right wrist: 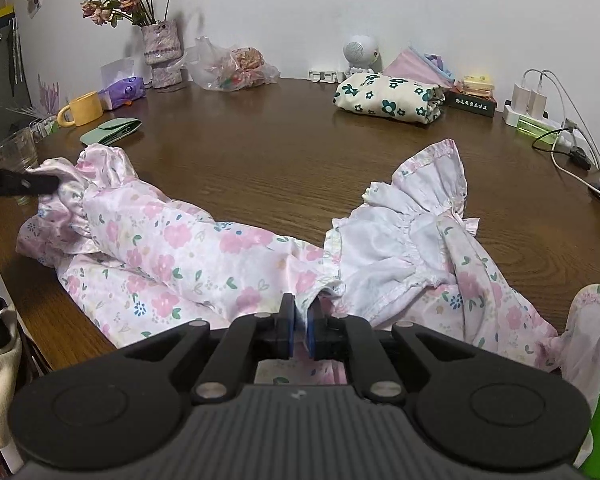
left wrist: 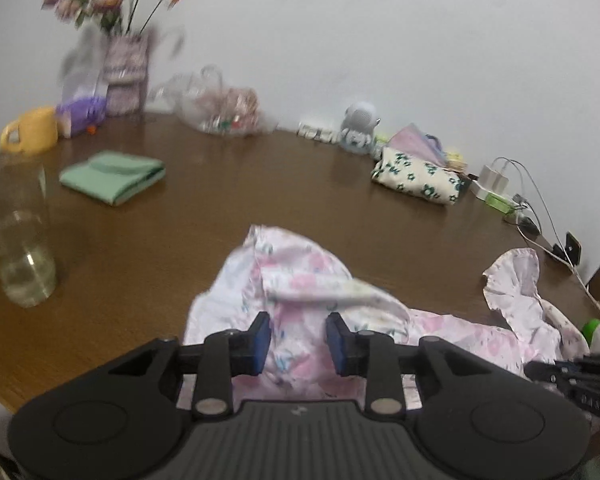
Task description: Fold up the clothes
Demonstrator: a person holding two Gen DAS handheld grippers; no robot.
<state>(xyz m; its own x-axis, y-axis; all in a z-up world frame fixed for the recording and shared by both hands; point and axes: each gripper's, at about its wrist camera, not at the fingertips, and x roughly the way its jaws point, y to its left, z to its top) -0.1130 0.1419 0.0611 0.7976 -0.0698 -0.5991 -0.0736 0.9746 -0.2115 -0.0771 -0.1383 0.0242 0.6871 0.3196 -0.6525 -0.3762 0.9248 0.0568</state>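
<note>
A pink floral garment (right wrist: 172, 248) with frilled cuffs lies spread on the brown table (right wrist: 284, 152). My right gripper (right wrist: 301, 326) is shut on a fold of the garment near its middle, at the table's near edge. My left gripper (left wrist: 298, 338) is open, with its jaws on either side of the bunched floral cloth (left wrist: 296, 280) at the garment's left cuff. In the right wrist view the left gripper (right wrist: 50, 184) shows as a dark tip touching that frilled cuff (right wrist: 96, 168). The other cuff (right wrist: 432, 184) lies turned up on the right.
A folded green cloth (left wrist: 112, 176), a yellow mug (left wrist: 30, 130), a glass (left wrist: 14, 232) and a flower vase (right wrist: 162, 52) stand at the left. A folded flower-print cloth (right wrist: 388, 98), a plastic bag (right wrist: 236, 66), a speaker (right wrist: 360, 54) and chargers with cables (right wrist: 540, 112) line the back and right.
</note>
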